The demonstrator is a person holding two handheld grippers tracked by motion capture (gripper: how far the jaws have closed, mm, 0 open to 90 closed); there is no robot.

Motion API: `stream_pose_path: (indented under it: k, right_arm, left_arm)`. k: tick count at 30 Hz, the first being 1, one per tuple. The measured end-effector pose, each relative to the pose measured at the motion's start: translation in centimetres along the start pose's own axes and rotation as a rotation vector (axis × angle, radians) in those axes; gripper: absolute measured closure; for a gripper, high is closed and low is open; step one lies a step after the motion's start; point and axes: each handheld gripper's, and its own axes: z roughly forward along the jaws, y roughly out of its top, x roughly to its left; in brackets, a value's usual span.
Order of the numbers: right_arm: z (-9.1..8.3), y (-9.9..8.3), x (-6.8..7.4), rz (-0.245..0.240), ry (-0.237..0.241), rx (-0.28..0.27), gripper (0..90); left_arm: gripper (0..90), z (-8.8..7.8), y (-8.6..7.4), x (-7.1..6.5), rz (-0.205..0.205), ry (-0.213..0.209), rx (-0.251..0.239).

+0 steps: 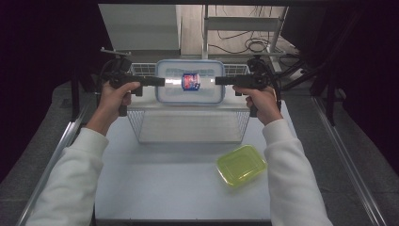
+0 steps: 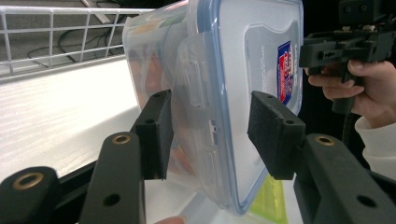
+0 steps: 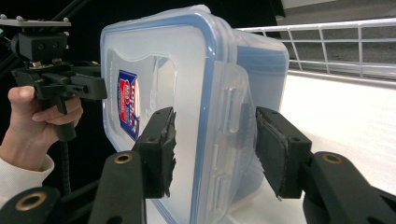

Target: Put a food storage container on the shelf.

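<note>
Yellow-green plastic lid [image 1: 241,165] lies nearest, white wire basket [image 1: 141,123] beyond; left gripper [image 1: 159,81] and right gripper [image 1: 221,80] level, each pinching the clear blue-rimmed plastic box [image 1: 190,81].

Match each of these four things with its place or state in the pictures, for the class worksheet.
Things:
1. clear lidded container
2. green lid
3. wire basket
4. left gripper

Places or states:
A. lying flat on the table, nearer the person
B. held up between the two grippers, above the basket
C. standing on the table under the container
D. jaws astride the container's side clasp

Pairs: 1-B, 2-A, 3-C, 4-D
</note>
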Motion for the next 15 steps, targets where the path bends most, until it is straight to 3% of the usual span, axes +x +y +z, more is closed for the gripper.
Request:
stream_pose_path:
  k: [8, 10, 11, 14, 15]
  right_arm:
    - [0.4, 0.3, -0.2, 0.029, -0.020, -0.001, 47.6]
    - [0.7, 0.2, -0.5, 0.057, -0.026, -0.019, 46.8]
    - [0.7, 0.2, -0.5, 0.075, -0.037, -0.027, 46.1]
    - [1.2, 0.1, -0.4, 0.102, -0.086, -0.017, 41.5]
    - [1.4, 0.0, -0.3, 0.107, -0.140, -0.007, 39.4]
  left_arm:
    - [48.5, 0.5, 0.3, 0.8, -0.047, -0.005, -0.021]
    - [47.5, 0.6, 0.3, 1.0, -0.050, 0.002, -0.030]
    - [46.8, 0.8, 0.3, 0.9, -0.046, 0.037, -0.038]
    - [42.7, 1.1, 0.3, 0.9, -0.040, 0.072, -0.034]
    - [39.2, 1.5, 0.2, 0.9, -0.037, 0.102, -0.024]
